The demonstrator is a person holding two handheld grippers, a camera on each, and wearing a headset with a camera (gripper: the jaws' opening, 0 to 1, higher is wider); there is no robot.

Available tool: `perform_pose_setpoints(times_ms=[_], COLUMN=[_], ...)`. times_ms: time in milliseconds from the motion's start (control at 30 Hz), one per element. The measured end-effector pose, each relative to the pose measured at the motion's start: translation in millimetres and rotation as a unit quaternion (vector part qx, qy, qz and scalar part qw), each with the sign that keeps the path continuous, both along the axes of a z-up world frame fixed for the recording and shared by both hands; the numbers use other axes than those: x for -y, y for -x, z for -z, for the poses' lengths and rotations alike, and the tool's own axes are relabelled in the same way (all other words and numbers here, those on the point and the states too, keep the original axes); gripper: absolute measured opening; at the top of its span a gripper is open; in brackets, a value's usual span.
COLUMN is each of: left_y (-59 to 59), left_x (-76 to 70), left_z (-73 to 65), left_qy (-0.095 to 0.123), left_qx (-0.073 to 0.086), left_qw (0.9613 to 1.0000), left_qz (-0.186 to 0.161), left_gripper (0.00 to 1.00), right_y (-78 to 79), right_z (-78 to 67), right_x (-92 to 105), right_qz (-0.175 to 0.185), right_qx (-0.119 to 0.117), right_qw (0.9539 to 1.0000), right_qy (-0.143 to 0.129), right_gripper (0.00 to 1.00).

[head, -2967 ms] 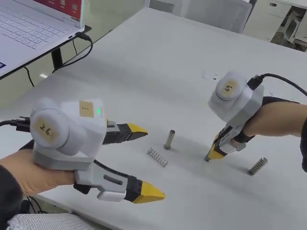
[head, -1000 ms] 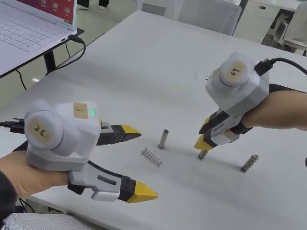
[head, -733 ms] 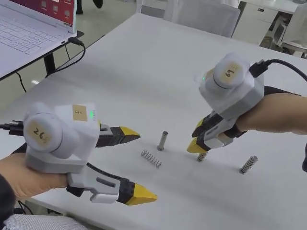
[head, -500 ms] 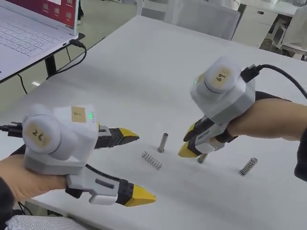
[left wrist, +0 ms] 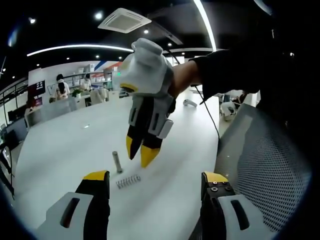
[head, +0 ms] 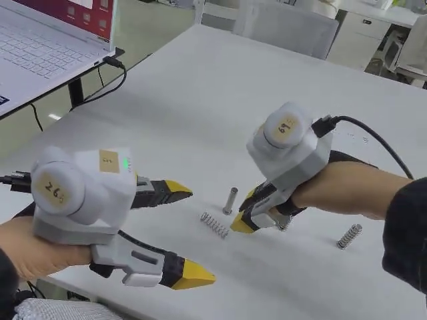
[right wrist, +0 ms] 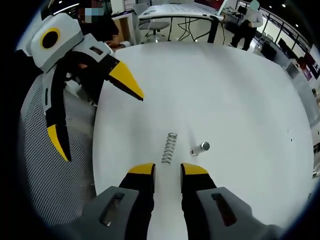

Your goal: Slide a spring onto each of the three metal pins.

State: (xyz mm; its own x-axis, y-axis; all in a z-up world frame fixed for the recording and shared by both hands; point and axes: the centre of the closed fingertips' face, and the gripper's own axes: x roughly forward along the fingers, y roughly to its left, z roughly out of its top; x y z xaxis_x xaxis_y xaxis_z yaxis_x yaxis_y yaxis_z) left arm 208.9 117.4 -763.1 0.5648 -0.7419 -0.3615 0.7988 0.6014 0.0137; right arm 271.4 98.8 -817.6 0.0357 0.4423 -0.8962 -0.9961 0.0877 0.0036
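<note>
Lying flat on desk (right wrist: pixel 225 90): loose spring (right wrist: pixel 169 148), just ahead of right tongs (right wrist: pixel 167 169), narrowly parted, empty. Pin (right wrist: pixel 200 148) upright beside spring. Left tongs (left wrist: pixel 156 176) wide, empty.

White desk (head: pixel 200 100), plain matte top. Bare metal pin (head: pixel 230 201) stood upright near centre. Loose spring (head: pixel 215 225) lay flat at the pin's 7 o'clock, just beside it, not touching. Spring-covered pin (head: pixel 349 236) stood at the bare pin's 4 o'clock, well apart.
</note>
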Motion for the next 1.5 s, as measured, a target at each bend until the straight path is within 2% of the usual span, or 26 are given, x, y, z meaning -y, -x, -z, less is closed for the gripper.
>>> perform_pose_setpoints(times_ms=[200, 700, 1067, 1500], left_y=[-0.5, -1.0, -0.8, -1.2], left_x=[-1.1, -4.3, -6.2, -7.9], left_z=[1.1, 3.5, 5.0, 6.7], left_qy=[-0.001, 0.001, 0.0, 0.0], left_qx=[-0.001, -0.004, -0.007, -0.008], left_qw=[1.0, 1.0, 1.0, 0.9999], left_qz=[-0.001, -0.004, -0.006, -0.007], left_gripper=[0.7, 0.7, 0.7, 0.69], right_y=[-3.5, -3.7, -0.7, -1.0], right_z=[14.4, 35.2, 38.6, 40.4], right_x=[-5.1, -11.0, -13.2, -11.7], right_qz=[0.012, 0.033, 0.036, 0.015], right_qx=[-0.004, -0.011, -0.008, 0.012], right_qw=[0.9999, 0.9992, 0.999, 0.9991], right_qy=[0.009, 0.023, 0.025, 0.037], right_gripper=[0.17, 0.15, 0.12, 0.09])
